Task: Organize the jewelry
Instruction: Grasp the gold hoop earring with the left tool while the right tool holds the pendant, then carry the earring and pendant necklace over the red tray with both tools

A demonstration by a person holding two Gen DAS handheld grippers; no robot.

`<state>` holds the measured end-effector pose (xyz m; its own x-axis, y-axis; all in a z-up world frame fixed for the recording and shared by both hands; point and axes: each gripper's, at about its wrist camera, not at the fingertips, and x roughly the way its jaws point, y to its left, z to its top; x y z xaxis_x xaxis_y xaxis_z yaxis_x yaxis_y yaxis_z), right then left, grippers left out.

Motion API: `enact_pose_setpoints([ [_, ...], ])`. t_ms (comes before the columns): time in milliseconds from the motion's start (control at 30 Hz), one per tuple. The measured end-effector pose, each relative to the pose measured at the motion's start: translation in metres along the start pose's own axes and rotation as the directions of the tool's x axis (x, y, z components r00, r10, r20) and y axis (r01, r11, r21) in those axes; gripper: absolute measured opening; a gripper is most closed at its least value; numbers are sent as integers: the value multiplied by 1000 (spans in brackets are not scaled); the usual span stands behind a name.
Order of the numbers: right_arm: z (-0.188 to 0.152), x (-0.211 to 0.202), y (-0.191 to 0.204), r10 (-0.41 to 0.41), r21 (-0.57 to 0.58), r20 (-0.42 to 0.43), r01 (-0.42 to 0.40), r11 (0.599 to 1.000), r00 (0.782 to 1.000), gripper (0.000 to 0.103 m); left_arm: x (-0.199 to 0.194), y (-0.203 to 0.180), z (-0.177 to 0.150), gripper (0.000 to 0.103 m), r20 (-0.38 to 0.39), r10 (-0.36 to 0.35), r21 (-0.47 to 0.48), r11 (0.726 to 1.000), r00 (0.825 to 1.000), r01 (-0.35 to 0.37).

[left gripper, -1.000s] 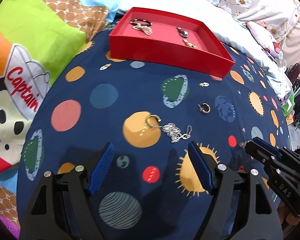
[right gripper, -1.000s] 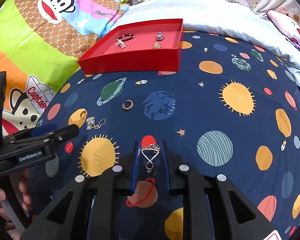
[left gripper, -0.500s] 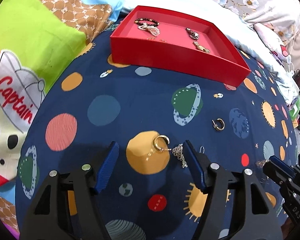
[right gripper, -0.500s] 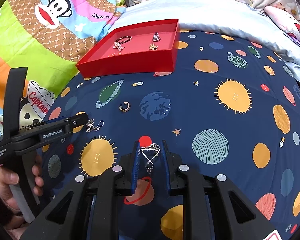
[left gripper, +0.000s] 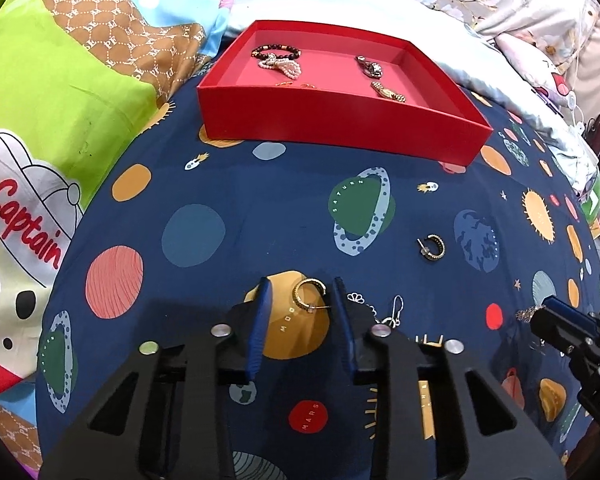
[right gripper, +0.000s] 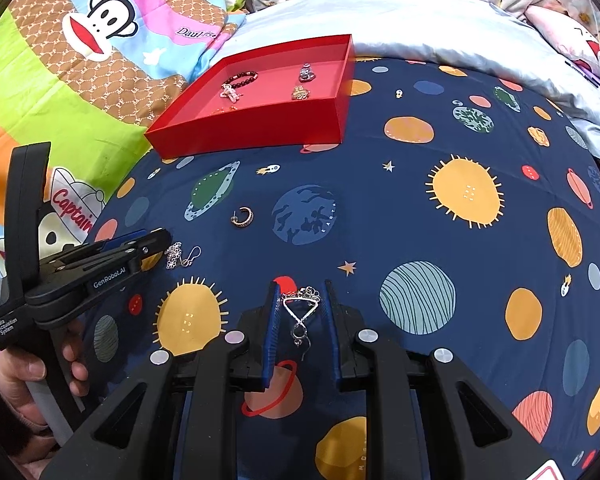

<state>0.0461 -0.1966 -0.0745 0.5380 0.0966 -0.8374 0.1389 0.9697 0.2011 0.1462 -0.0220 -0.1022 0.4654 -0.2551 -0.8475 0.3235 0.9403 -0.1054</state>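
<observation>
Your left gripper [left gripper: 300,304] sits low over the planet-print bedspread [left gripper: 220,200] with its blue pads either side of a gold hoop earring [left gripper: 309,294]. The hoop's post touches the right pad, but a gap shows beside the left one, so the jaws are narrowed around it and not clamped. The earring lies on the orange moon print.

Just to the right of that gripper, at about 3 o'clock from the hoop, a silver dangle earring [left gripper: 384,312] lies on the cloth. A second hoop earring [left gripper: 432,247], darker and studded, rests near 2 o'clock, between the green Saturn print and the blue Earth print.

Your right gripper [right gripper: 300,308] is pinching a silver twisted pendant earring [right gripper: 300,312] between its blue pads, the top of the piece spanning the gap and its loop hanging toward the camera.

The red tray [left gripper: 340,128] stands at 12 o'clock, well beyond both grippers. Inside it lie a dark beaded bracelet [left gripper: 276,50] with a pearl piece [left gripper: 282,66] touching it on the left, and two small pieces [left gripper: 380,80] on the right.
</observation>
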Motion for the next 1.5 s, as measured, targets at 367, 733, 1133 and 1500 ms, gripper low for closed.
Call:
enact_pose_setpoints([
  [367, 1, -4, 2, 2, 0, 9, -2, 1000, 1000, 19, -4, 3, -2, 17, -10, -42, -9, 999, 999, 42],
  [733, 12, -28, 11, 39, -19, 61, -38, 999, 997, 19, -48, 10, 4, 17, 40, -66, -25, 997, 997, 67],
  [1133, 42, -56, 23, 62, -59, 148, -54, 997, 987, 19, -89, 3, 39, 17, 143, -114, -9, 993, 983, 116],
  [1500, 81, -55, 27, 75, -79, 198, -61, 995, 977, 19, -88, 4, 77, 17, 196, -106, -7, 994, 975, 109],
])
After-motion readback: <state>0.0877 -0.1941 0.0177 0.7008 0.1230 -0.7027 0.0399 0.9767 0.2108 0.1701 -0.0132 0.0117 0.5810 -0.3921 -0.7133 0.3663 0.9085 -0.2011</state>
